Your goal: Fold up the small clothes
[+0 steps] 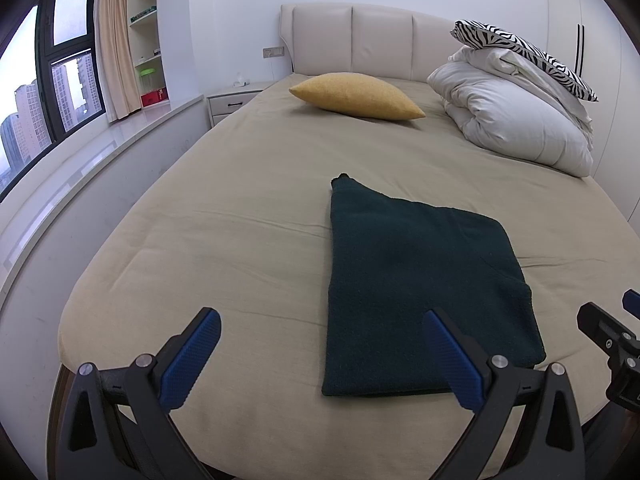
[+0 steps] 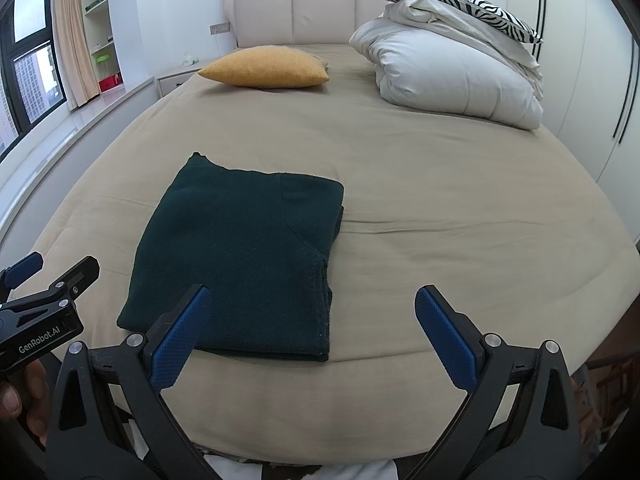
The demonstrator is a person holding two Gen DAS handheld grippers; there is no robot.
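A dark green garment (image 1: 420,288) lies folded into a flat rectangle on the beige bed sheet (image 1: 240,208), near the foot of the bed. It also shows in the right wrist view (image 2: 248,256). My left gripper (image 1: 320,360) is open and empty, held above the bed's near edge, with its right finger over the garment's near left corner. My right gripper (image 2: 312,336) is open and empty, its left finger over the garment's near edge. Each gripper also shows at the side of the other's view: the right one (image 1: 612,336) and the left one (image 2: 48,284).
A yellow cushion (image 1: 356,96) lies near the padded headboard (image 1: 360,40). A folded white duvet (image 1: 516,116) with a zebra-striped pillow (image 1: 524,52) on top sits at the back right. A window ledge (image 1: 80,176), nightstand (image 1: 232,100) and shelves (image 1: 146,40) stand along the left.
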